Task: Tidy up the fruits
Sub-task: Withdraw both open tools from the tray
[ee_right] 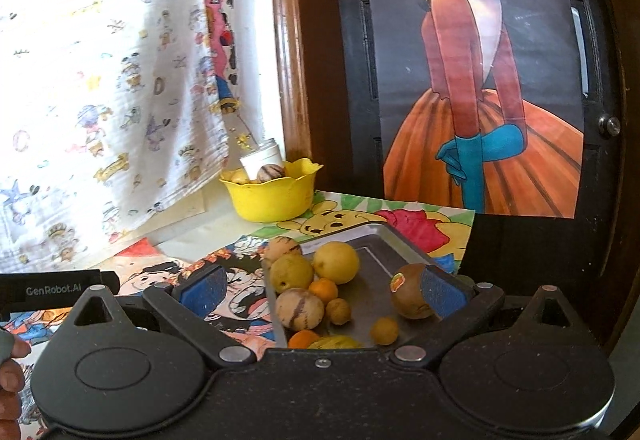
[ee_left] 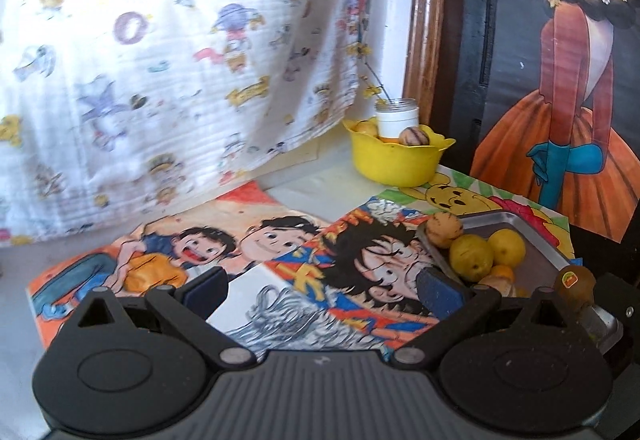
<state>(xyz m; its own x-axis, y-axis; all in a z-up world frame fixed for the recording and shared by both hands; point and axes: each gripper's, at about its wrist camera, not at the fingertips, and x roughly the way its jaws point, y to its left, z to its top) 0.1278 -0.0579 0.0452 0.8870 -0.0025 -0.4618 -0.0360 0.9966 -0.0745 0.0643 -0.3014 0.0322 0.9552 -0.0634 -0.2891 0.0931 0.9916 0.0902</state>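
Fruit lay heaped on the tray [ee_right: 372, 240], some already in the yellow bowl [ee_right: 276, 199]. My right tongs [ee_right: 320, 290] gaped wide, empty, over the pile; my left tongs [ee_left: 324, 290] gaped empty beside. I judged picking came next: close on one fruit.

One metal tray [ee_right: 372, 236] holds ten fruits. One yellow bowl [ee_right: 272, 199] holds a striped fruit [ee_right: 270, 172], some yellow fruit, and one white jar [ee_right: 262, 156].
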